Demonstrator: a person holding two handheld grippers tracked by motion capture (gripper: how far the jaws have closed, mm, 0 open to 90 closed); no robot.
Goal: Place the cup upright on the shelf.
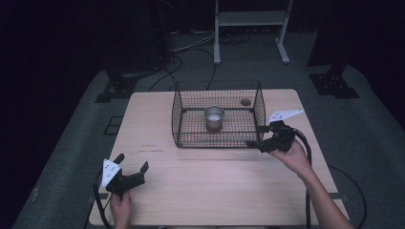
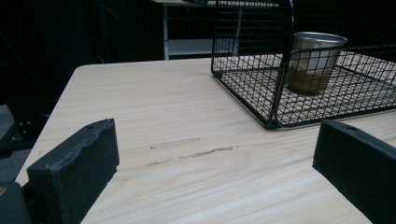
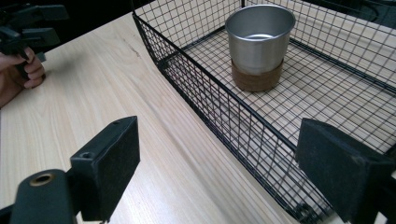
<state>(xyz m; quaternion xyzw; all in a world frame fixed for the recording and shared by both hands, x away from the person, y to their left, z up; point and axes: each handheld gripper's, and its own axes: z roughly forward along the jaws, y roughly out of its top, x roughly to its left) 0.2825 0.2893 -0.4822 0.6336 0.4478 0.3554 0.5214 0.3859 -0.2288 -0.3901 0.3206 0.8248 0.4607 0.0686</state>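
A black wire basket (image 1: 217, 142) stands on the middle of the wooden table (image 1: 215, 186). Upright inside it is a metal cup (image 1: 214, 117) with a brown band round its base. My right gripper (image 1: 256, 136) is open at the basket's front right corner, its jaws straddling the front wall (image 3: 210, 88); the cup (image 3: 259, 44) stands beyond them inside the mesh. My left gripper (image 1: 132, 162) is open near the table's front left, with nothing between its jaws. It points across bare wood toward the basket (image 2: 275, 70) and the cup (image 2: 315, 60).
A small round dark spot (image 1: 245, 101) lies on the table behind the basket. Faint scuff marks (image 2: 187, 151) cross the wood ahead of my left gripper. A metal stand (image 1: 250, 19), cables and dark tripod feet (image 1: 333, 83) stand on the floor beyond the table.
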